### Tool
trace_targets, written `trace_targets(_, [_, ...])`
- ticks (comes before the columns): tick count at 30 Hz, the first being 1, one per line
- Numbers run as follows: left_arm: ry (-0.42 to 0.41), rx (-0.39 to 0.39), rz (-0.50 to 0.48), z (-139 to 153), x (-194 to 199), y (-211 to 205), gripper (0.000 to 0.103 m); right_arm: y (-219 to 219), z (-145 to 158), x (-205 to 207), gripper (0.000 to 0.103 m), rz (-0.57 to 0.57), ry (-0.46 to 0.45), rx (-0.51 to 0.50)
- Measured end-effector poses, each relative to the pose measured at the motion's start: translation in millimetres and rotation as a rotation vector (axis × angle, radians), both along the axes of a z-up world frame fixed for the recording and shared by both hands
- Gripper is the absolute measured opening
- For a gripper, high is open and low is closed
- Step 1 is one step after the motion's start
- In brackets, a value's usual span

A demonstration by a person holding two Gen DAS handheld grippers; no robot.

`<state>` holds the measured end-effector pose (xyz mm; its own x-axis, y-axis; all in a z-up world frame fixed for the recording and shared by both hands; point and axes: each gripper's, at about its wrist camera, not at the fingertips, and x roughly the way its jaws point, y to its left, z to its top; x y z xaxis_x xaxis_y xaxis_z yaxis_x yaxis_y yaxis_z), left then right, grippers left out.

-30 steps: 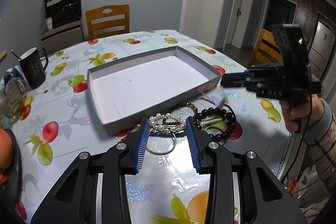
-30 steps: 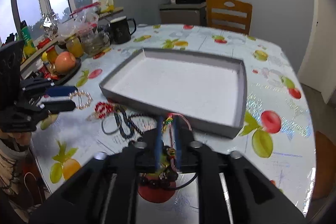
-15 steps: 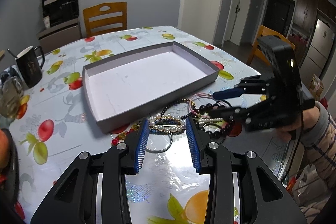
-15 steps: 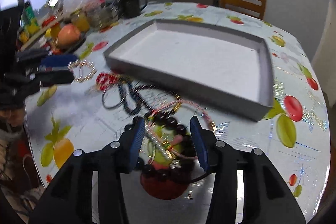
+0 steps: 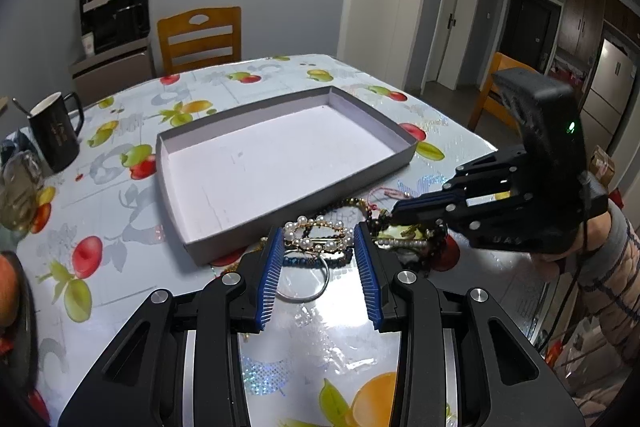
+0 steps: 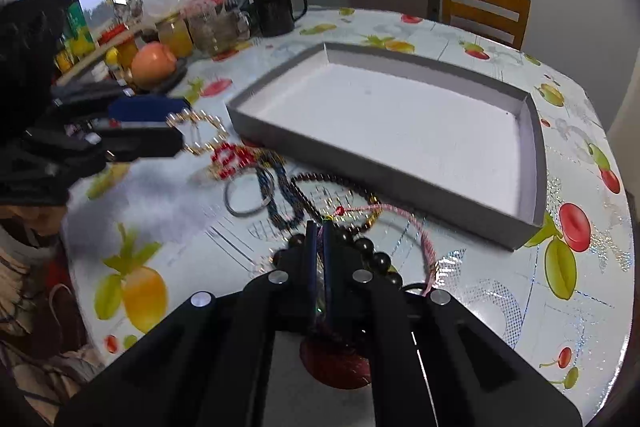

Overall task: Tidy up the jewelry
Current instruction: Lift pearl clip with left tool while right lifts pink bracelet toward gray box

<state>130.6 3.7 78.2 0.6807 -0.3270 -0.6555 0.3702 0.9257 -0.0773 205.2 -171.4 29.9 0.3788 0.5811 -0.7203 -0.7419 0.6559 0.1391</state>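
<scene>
Worktop [image 5: 260, 75] is round, under a glossy fruit-print cloth. Grey shallow tray [image 5: 400, 137] sits mid-table, white floor bare. Wooden chair [image 5: 200, 39] at the far edge, with a dark appliance on a low cabinet [image 5: 114, 13] against the grey wall.

Left wrist view: my left gripper [image 5: 316, 239] has its fingers spread wide, with the pearl-and-gold bracelet [image 5: 316, 237] between the blue pads; contact not clear. A silver ring bangle [image 5: 304, 279] lies just beneath on the cloth. This view alone shows the doors, the hallway and the fridge on the right. The black mug [image 5: 54, 137] stands far left.

Right wrist view: my right gripper [image 6: 319, 231] has its fingers clenched on something thin, probably the pink cord bracelet [image 6: 400, 217]; the exact strand I cannot tell. Dark bead bracelet [image 6: 372, 255] lies beside the fingers. Only here do I see the windows, the jars and an orange fruit [image 6: 154, 65], plus red beads [image 6: 230, 159] and a blue beaded strand [image 6: 280, 195] in the pile near the tray's front wall.
</scene>
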Motion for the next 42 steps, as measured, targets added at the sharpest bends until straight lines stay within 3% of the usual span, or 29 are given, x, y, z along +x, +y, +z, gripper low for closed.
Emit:
trace_targets(11, [-0.001, -0.014, 0.006, 3, 8, 5, 0.037, -20, 32, 13, 0.0, -0.033, 0.022, 0.162])
trace_targets(16, [0.002, -0.009, 0.008, 1, 13, 3, 0.037, -13, 19, 11, 0.003, -0.015, 0.039, 0.067])
trace_targets(19, [0.007, -0.009, 0.005, 0, 14, 0, 0.037, -11, 3, 11, 0.009, -0.005, 0.058, 0.025])
trace_targets(21, [0.009, -0.007, 0.001, -1, 13, -3, 0.037, -9, -4, 10, 0.025, 0.003, 0.065, 0.012])
trace_targets(27, [0.01, 0.0, -0.004, -3, 12, -6, 0.037, 0, -20, 9, 0.03, 0.029, 0.087, -0.019])
trace_targets(31, [0.009, -0.002, -0.002, -2, 12, -5, 0.037, 5, -26, 9, 0.026, 0.044, 0.098, -0.032])
trace_targets(32, [0.009, -0.003, -0.002, -2, 12, -5, 0.037, 5, -26, 9, 0.011, 0.046, 0.101, -0.031])
trace_targets(33, [0.009, -0.004, -0.001, -1, 13, -4, 0.037, 5, -25, 9, 0.005, 0.048, 0.102, -0.028])
trace_targets(42, [0.008, -0.013, 0.008, 1, 16, 1, 0.037, -3, 6, 8, 0.005, 0.039, 0.062, 0.068])
